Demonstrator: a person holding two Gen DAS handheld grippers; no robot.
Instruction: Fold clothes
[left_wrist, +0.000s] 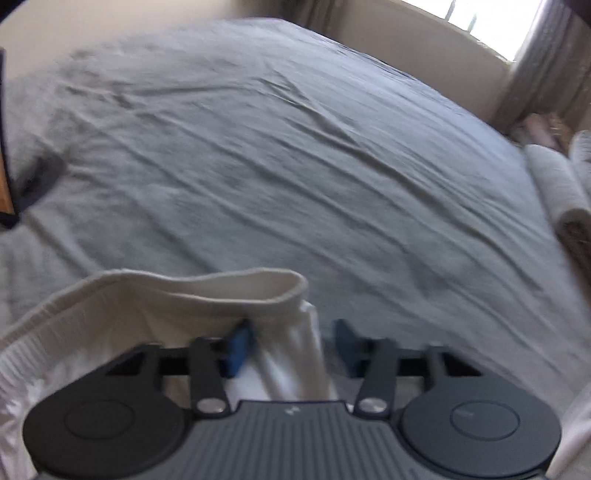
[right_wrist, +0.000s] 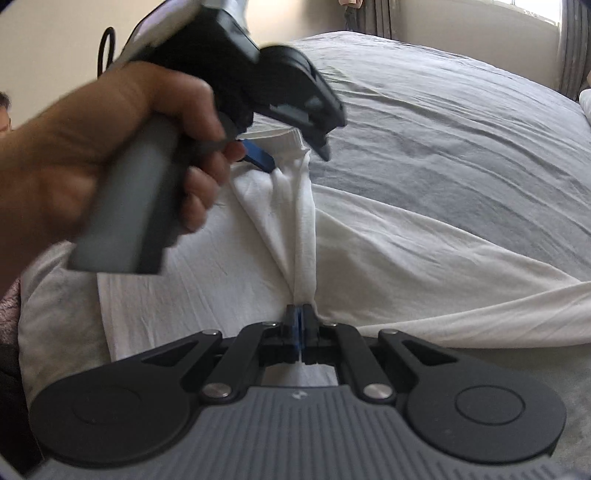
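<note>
A white garment (right_wrist: 406, 277) lies spread on a bed with a grey sheet (right_wrist: 443, 110). My right gripper (right_wrist: 300, 321) is shut on a bunched ridge of this cloth near its front edge. The ridge runs away from it to my left gripper (right_wrist: 291, 155), which a hand (right_wrist: 92, 147) holds over the garment's ribbed edge. In the left wrist view that ribbed band (left_wrist: 192, 288) curls in front of the left gripper (left_wrist: 291, 343). Its blue pads (left_wrist: 236, 347) stand apart with a fold of the white cloth between them. The right-hand pad is just clear of the fold. The picture is blurred.
The grey sheet (left_wrist: 295, 147) stretches wide and wrinkled beyond the garment. Pale rolled cloths (left_wrist: 557, 184) lie at the bed's right edge, with curtains (left_wrist: 546, 74) and a window behind. A dark cloth (left_wrist: 37, 181) and a wooden edge (left_wrist: 5, 177) sit at the left.
</note>
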